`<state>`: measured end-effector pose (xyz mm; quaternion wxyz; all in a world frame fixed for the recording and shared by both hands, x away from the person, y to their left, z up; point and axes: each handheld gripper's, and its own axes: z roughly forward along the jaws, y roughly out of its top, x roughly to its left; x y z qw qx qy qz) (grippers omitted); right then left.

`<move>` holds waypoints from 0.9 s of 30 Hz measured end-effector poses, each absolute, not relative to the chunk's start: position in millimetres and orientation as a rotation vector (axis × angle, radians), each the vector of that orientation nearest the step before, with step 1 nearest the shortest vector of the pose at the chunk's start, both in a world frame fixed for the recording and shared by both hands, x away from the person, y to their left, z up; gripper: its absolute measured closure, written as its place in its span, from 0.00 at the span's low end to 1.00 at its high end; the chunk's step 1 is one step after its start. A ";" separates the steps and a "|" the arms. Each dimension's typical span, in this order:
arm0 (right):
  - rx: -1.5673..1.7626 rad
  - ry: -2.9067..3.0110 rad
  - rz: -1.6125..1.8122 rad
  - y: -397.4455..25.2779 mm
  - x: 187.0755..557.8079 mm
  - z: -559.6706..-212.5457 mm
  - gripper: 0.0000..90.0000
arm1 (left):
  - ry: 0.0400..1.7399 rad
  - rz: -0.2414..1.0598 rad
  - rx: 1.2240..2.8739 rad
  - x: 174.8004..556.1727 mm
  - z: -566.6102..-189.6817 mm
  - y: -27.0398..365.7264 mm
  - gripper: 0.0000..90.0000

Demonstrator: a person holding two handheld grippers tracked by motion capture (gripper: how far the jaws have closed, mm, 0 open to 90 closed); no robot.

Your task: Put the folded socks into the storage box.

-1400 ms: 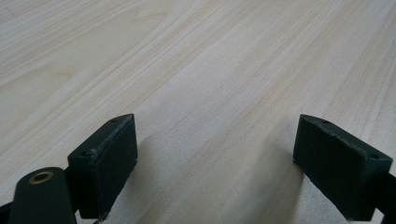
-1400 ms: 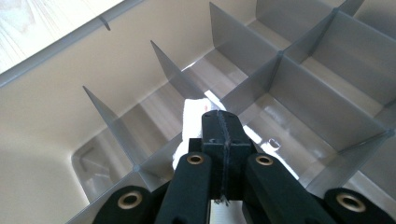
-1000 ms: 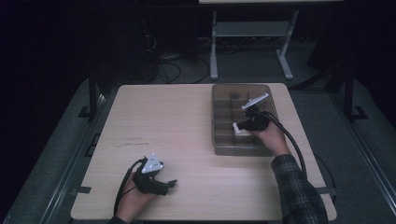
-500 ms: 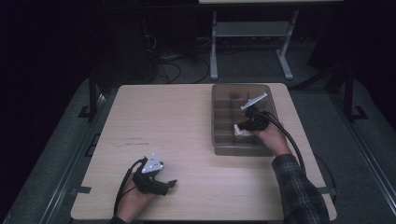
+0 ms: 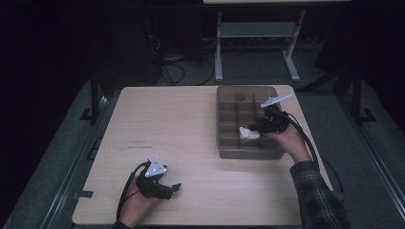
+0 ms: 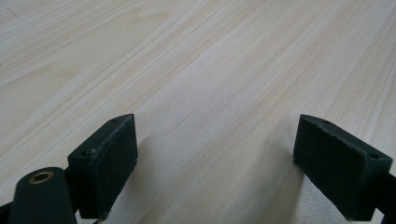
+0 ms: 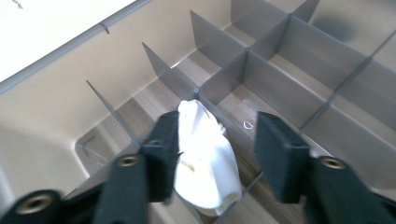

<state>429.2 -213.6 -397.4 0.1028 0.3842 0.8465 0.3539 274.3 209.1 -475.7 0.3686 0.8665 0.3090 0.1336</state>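
Over tray divider point(image 7: 219, 119), white cloth point(image 7: 205, 158), right claw point(image 7: 217, 154) parted

1 divided tray point(image 5: 224, 148), 1 white cloth bundle point(image 5: 248, 133), 2 grippers, left gripper point(image 5: 173, 189), right gripper point(image 5: 253, 129), 1 table point(image 5: 167, 119)

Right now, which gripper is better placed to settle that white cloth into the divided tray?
Right. The right gripper already straddles the white cloth over the tray, jaws apart. The left gripper sits open on bare table, away from it.
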 end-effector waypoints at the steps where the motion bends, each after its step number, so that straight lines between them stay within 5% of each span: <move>1: 1.139 2.482 1.050 -215.3 426.9 -396.5 0.47 | 0.793 0.342 2.224 274.3 -475.8 209.1 0.15; 10: 1.165 2.423 1.054 -223.7 410.1 -383.2 0.03 | 0.796 0.344 2.221 274.0 -475.9 209.0 0.15; 27: 1.134 2.308 1.125 -244.7 364.8 -377.4 0.00 | 0.797 0.347 2.222 273.2 -475.8 209.3 0.15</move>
